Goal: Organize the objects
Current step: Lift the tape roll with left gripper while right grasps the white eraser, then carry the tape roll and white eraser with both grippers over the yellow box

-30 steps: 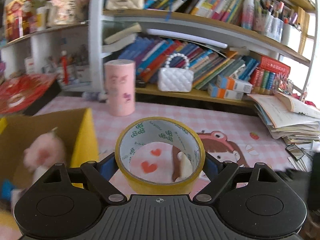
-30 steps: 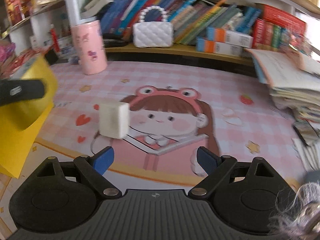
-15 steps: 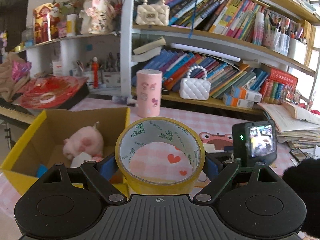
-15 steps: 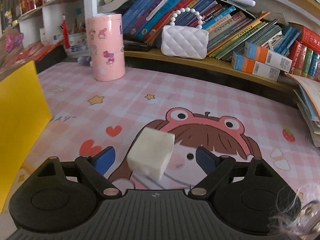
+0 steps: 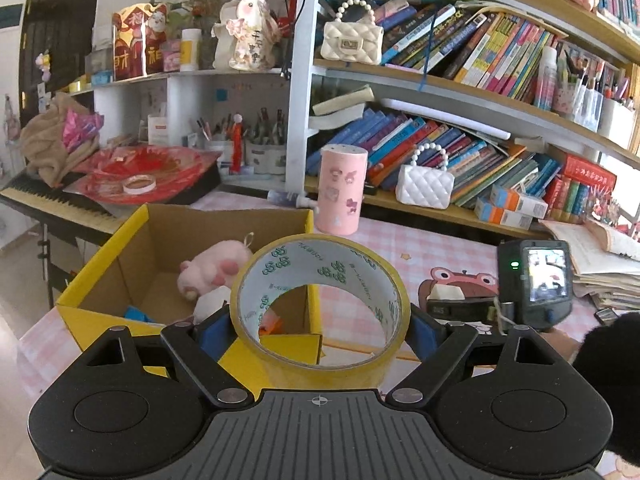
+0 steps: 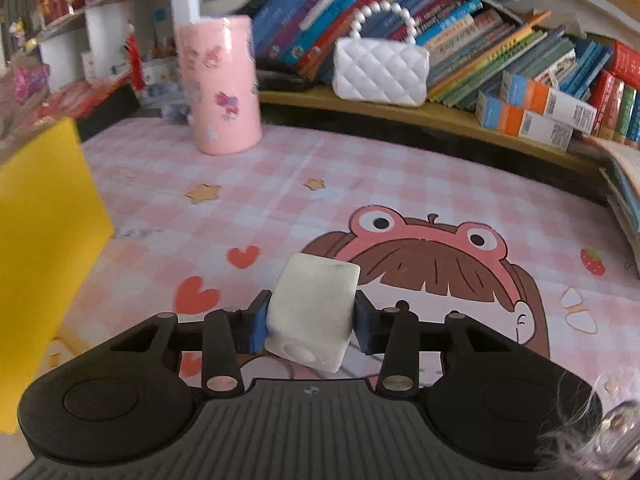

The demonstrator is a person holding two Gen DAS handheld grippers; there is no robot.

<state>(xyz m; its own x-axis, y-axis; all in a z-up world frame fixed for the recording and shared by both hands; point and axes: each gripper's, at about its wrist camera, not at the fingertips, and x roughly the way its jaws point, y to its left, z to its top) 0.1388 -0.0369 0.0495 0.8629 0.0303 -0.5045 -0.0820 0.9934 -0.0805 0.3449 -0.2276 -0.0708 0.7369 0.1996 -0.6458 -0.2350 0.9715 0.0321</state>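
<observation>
Yellow tape roll [image 5: 320, 304] gripped wide in left gripper [image 5: 318, 326] beside yellow box [image 5: 120, 240], white cube [image 6: 310, 312] clamped in right gripper [image 6: 308, 322].

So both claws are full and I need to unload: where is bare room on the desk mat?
Free: the checked mat between the pink canister, yellow box and frog-hat cartoon. Crowded: the box floor around the pink plush, and the paper stack at the right edge.

Both wrist views low over desk, sharing pink canister [image 5: 341, 190]
</observation>
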